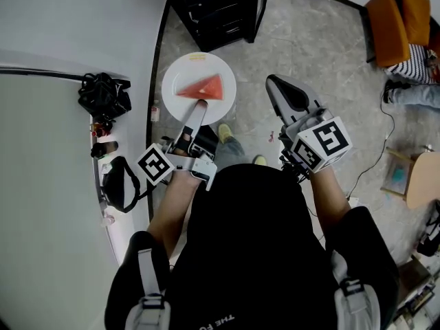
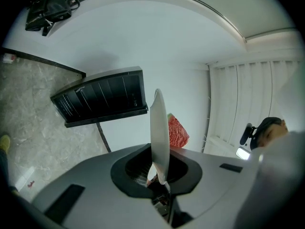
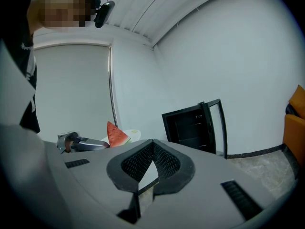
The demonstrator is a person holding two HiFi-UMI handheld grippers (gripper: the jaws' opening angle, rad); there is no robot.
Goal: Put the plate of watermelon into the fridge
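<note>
A white plate [image 1: 184, 74] carries a red wedge of watermelon [image 1: 205, 87]. My left gripper [image 1: 199, 106] is shut on the plate's near rim and holds it level above the floor. In the left gripper view the plate [image 2: 159, 128] stands edge-on between the jaws, with the watermelon [image 2: 177, 131] to its right. The black fridge [image 1: 220, 9] stands just beyond the plate with its door open, and its dark inside [image 2: 102, 99] shows. My right gripper [image 1: 278, 86] hangs right of the plate, shut and holding nothing. Its view shows the watermelon [image 3: 115, 134] and the fridge [image 3: 193, 127].
A white counter [image 1: 48, 184] runs along the left with a black bag [image 1: 103, 93], a second bag [image 1: 121, 184] and small bottles. An orange chair [image 1: 395, 20] and a seated person's legs [image 1: 412, 91] are at the far right. Marble floor lies ahead.
</note>
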